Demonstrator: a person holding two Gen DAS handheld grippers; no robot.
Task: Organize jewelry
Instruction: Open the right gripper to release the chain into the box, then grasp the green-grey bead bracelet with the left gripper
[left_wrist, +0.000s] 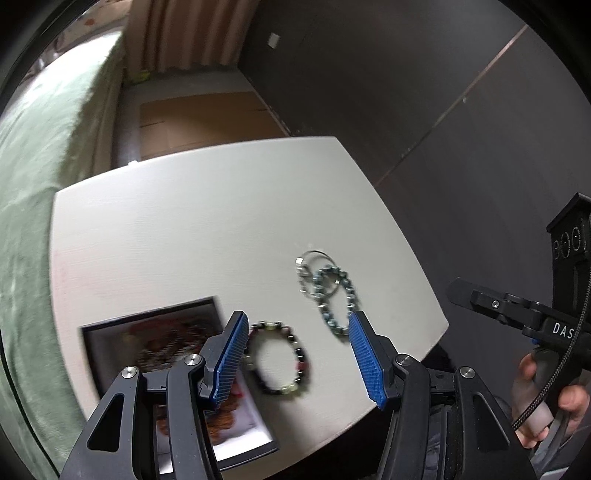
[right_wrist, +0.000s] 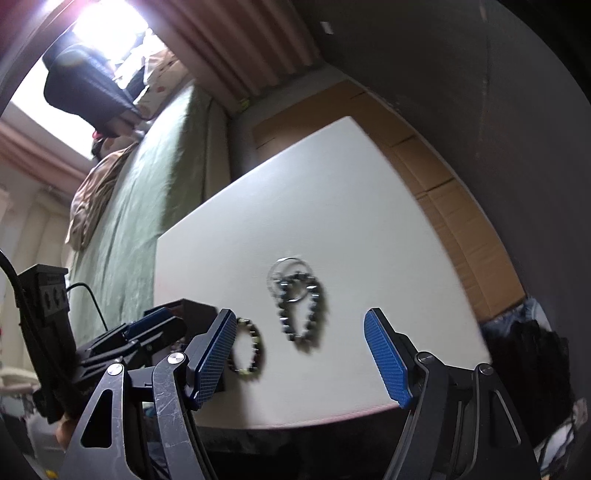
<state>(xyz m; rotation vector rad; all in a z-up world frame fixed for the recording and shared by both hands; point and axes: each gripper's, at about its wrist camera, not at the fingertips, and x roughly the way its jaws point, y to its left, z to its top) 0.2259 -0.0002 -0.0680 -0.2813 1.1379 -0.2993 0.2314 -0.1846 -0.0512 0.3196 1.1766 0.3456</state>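
White tabletop (left_wrist: 184, 221) by a bed: light, slippery beaded bracelet (left_wrist: 277, 357) is best pinched across its beads. Both fingers are spread wide, nothing held.

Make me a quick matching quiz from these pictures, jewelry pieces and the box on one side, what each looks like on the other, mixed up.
Column one:
1. dark beaded bracelet
2. blue-grey beaded bracelet
3. thin silver rings
4. box

Column two:
A. open, black-rimmed
B. lies alone, nearest the box
C. plain wire hoops
D. overlaps the silver rings

Pairs: 1-B, 2-D, 3-C, 4-A
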